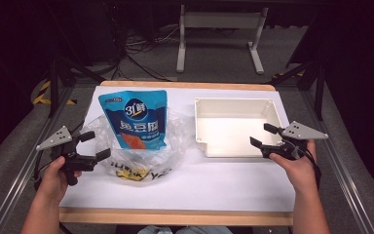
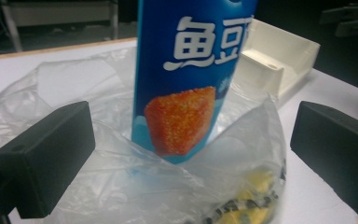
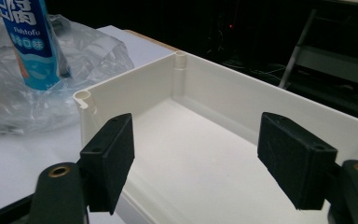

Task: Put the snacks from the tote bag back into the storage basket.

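Standing blue pouch (image 1: 136,119) in plastic bag (image 1: 170,141) (clear)

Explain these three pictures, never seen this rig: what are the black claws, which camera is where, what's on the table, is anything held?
No robot arm here: a person holds a two-jaw tool in each hand, the left gripper and the right gripper. The high view looks down from above the table; the other two cameras ride on the grippers and look along their jaws. On the table: a blue snack pouch standing in a clear plastic bag, and an empty white tray. Both grippers are open. The left one's jaws flank the bag's edge, the right one's hover at the tray's rim. Nothing is held.
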`<state>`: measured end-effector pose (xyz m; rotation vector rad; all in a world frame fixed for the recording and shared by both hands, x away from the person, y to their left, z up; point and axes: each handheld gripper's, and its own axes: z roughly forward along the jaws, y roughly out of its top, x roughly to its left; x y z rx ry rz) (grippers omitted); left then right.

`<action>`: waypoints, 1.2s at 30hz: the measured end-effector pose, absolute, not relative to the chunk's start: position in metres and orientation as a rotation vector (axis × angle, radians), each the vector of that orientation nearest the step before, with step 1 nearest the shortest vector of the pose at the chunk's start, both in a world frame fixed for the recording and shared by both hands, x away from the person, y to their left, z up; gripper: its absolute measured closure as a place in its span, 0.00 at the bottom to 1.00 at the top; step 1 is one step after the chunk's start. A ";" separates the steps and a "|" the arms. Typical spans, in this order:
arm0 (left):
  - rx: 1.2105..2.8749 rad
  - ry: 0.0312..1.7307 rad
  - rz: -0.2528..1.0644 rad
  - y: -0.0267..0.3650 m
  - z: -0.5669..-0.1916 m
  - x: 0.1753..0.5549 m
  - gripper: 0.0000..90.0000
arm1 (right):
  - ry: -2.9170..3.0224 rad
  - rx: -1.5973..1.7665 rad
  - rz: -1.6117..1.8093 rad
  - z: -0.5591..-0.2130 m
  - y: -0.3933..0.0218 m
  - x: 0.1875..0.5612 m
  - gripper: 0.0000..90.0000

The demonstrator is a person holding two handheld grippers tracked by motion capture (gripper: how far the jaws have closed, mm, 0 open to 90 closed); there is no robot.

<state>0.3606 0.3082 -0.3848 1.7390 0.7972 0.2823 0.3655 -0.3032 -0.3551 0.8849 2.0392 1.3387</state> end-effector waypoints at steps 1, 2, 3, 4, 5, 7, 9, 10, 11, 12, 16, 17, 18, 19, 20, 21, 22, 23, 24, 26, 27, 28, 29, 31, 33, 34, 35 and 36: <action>1.744 0.782 0.288 0.307 -0.384 0.360 0.00 | 2.041 0.885 1.342 -0.355 -0.303 0.366 0.31; 1.748 0.779 0.308 0.307 -0.383 0.359 0.00 | 2.041 0.890 1.343 -0.355 -0.303 0.366 0.31; 1.746 0.788 0.332 0.306 -0.381 0.358 0.00 | 2.041 0.893 1.341 -0.355 -0.303 0.366 0.31; 1.746 0.788 0.332 0.306 -0.381 0.358 0.00 | 2.041 0.893 1.341 -0.355 -0.303 0.366 0.31; 1.751 0.779 0.336 0.305 -0.381 0.358 0.00 | 2.043 0.896 1.337 -0.356 -0.303 0.367 0.31; 1.751 0.751 0.333 0.304 -0.380 0.356 0.00 | 2.046 0.900 1.331 -0.356 -0.304 0.369 0.31; 1.744 0.749 0.333 0.305 -0.379 0.356 0.00 | 2.052 0.905 1.327 -0.356 -0.303 0.370 0.31; 1.735 0.756 0.333 0.306 -0.379 0.356 0.00 | 2.046 0.900 1.330 -0.355 -0.303 0.371 0.31; 1.726 0.769 0.331 0.307 -0.379 0.356 0.00 | 2.048 0.901 1.332 -0.354 -0.303 0.372 0.31; 1.723 0.772 0.333 0.308 -0.378 0.357 0.00 | 2.050 0.896 1.337 -0.352 -0.302 0.372 0.31; 1.726 0.767 0.325 0.309 -0.378 0.357 0.00 | 2.047 0.878 1.355 -0.350 -0.300 0.372 0.31; 1.731 0.764 0.323 0.308 -0.378 0.356 0.00 | 2.056 0.872 1.364 -0.349 -0.299 0.372 0.30; 1.733 0.756 0.324 0.307 -0.378 0.356 0.00 | 2.060 0.867 1.364 -0.348 -0.298 0.373 0.30; 1.741 0.749 0.321 0.306 -0.378 0.356 0.00 | 2.066 0.862 1.356 -0.346 -0.298 0.373 0.30; 1.747 0.744 0.320 0.306 -0.377 0.355 0.00 | 2.072 0.855 1.351 -0.344 -0.297 0.374 0.30; 1.747 0.740 0.323 0.305 -0.377 0.355 0.00 | 2.074 0.850 1.358 -0.343 -0.296 0.375 0.29; 1.747 0.742 0.323 0.305 -0.377 0.355 0.00 | 2.078 0.840 1.364 -0.340 -0.294 0.376 0.29; 1.748 0.741 0.322 0.305 -0.377 0.355 0.00 | 2.080 0.831 1.371 -0.337 -0.293 0.376 0.29; 1.748 0.739 0.320 0.305 -0.377 0.355 0.00 | 2.084 0.823 1.376 -0.335 -0.292 0.377 0.29; 1.749 0.740 0.320 0.305 -0.377 0.355 0.00 | 2.102 0.798 1.384 -0.330 -0.287 0.380 0.28; 1.750 0.738 0.319 0.305 -0.376 0.355 0.00 | 2.102 0.798 1.384 -0.330 -0.287 0.380 0.28; 1.751 0.736 0.317 0.305 -0.376 0.355 0.00 | 2.125 0.777 1.389 -0.327 -0.282 0.382 0.28; 1.752 0.733 0.316 0.306 -0.376 0.355 0.00 | 2.125 0.777 1.389 -0.327 -0.282 0.382 0.28; 1.754 0.729 0.312 0.305 -0.376 0.354 0.00 | 2.146 0.749 1.391 -0.323 -0.275 0.384 0.27; 1.755 0.719 0.311 0.305 -0.376 0.354 0.00 | 2.159 0.727 1.406 -0.318 -0.267 0.387 0.27; 1.758 0.719 0.311 0.305 -0.375 0.354 0.00 | 2.163 0.713 1.412 -0.316 -0.263 0.388 0.27; 1.758 0.722 0.311 0.305 -0.375 0.353 0.00 | 2.163 0.713 1.412 -0.316 -0.263 0.388 0.27; 1.757 0.721 0.317 0.306 -0.375 0.353 0.00 | 2.169 0.702 1.421 -0.314 -0.260 0.389 0.27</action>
